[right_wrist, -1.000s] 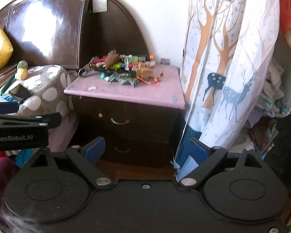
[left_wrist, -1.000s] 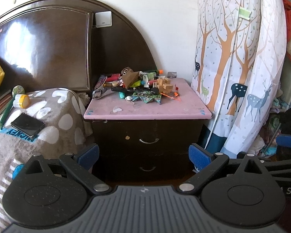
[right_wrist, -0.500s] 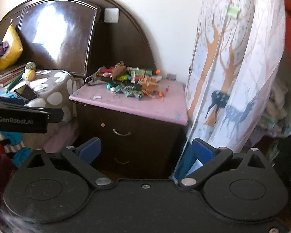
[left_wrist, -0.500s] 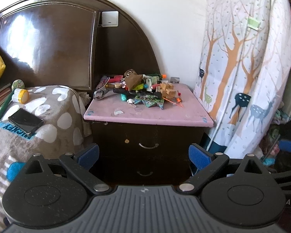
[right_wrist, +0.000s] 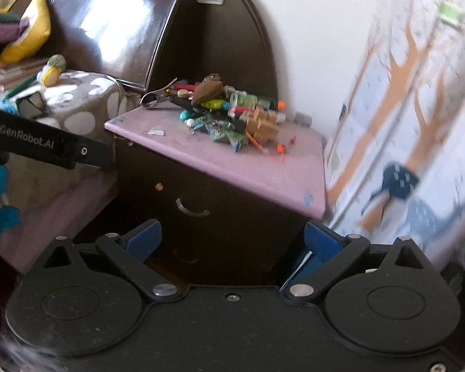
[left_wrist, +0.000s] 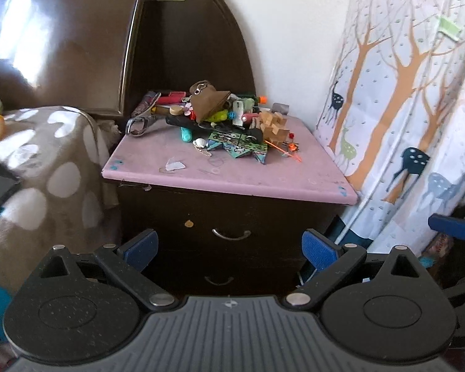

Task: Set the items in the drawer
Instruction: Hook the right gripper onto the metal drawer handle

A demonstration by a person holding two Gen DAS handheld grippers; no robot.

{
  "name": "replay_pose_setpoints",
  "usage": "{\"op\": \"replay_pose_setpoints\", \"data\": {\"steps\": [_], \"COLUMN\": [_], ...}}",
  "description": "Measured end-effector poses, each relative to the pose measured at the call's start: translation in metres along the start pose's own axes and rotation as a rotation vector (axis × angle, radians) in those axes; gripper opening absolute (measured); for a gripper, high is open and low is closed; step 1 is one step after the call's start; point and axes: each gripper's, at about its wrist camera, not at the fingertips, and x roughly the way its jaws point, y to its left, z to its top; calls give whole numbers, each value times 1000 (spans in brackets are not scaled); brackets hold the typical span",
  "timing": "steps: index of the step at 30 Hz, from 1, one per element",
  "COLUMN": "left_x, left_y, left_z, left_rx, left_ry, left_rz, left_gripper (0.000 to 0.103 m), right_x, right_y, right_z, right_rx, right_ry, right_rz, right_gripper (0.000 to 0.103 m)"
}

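The top drawer [left_wrist: 231, 232] of the dark nightstand [left_wrist: 226, 217] is shut, with a curved metal handle on its front. A second drawer [left_wrist: 218, 279] sits under it, partly hidden behind the gripper. On the pink top [left_wrist: 226, 170] lies a pile of small things [left_wrist: 220, 121]: a brown pouch, wooden blocks, pens and scissors. They are jumbled, so many are hard to tell apart.

The left gripper [left_wrist: 229, 248] is wide open and holds nothing. The right gripper [right_wrist: 232, 241] is wide open too, and touches nothing.

Only the right view shows a yellow pillow [right_wrist: 31, 34] and the left gripper's black arm. It is blurry near the deer curtain [right_wrist: 403, 124]. The left view shows the curtain [left_wrist: 403, 93] sharply.
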Motion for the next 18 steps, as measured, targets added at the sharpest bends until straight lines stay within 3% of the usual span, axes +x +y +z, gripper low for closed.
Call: {"op": "replay_pose_setpoints", "data": {"steps": [2, 9, 12, 18], "left_x": [18, 72, 90, 111], "left_y": [5, 11, 13, 30], "left_z": [4, 29, 39, 17], "left_rx": [11, 88, 100, 26], "left_ry": [23, 48, 18, -75], "left_rz": [4, -3, -10, -13], "left_gripper": [100, 100, 100, 100], "right_x": [14, 78, 99, 141], "right_y": [2, 12, 18, 28], "right_z": [0, 0, 1, 1], "right_rx": [-50, -235, -282, -345], "right_ry": [-22, 38, 33, 69], "right_rz": [9, 52, 42, 37], "right_gripper": [102, 103, 103, 103]}}
